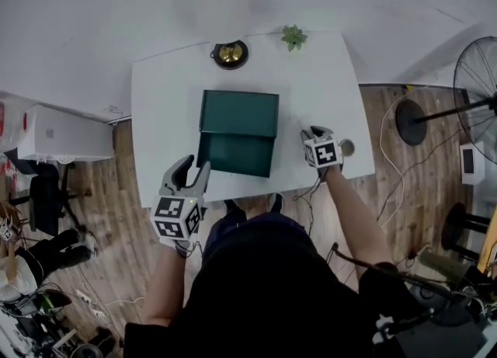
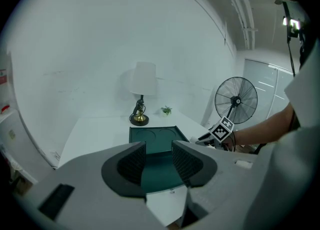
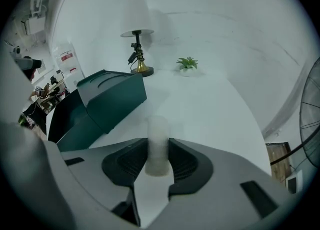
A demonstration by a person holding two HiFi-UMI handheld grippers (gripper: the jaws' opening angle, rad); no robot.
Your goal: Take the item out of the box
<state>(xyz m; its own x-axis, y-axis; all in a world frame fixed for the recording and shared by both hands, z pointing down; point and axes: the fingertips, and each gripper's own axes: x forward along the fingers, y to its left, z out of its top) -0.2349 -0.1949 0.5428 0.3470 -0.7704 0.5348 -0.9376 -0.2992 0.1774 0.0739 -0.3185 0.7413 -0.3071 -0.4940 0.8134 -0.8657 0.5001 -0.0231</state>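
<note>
Item (image 3: 158,146): pale cylinder, out of the box, clamped in the right gripper.

Head view: green box (image 1: 238,153) stands open at the middle of the white table (image 1: 167,92). Right gripper (image 1: 313,134) is just beside the box's right edge, over bare tabletop. Left gripper (image 1: 192,175) is at the box's near edge.

Left gripper view: jaws apart, nothing between them, box beyond.

Right gripper view: both pads press the item's sides; box off to the left.

Step, as judged: removal done, set-down pending. The next move calls for lowering the item upright onto the table, then parting the jaws.
</note>
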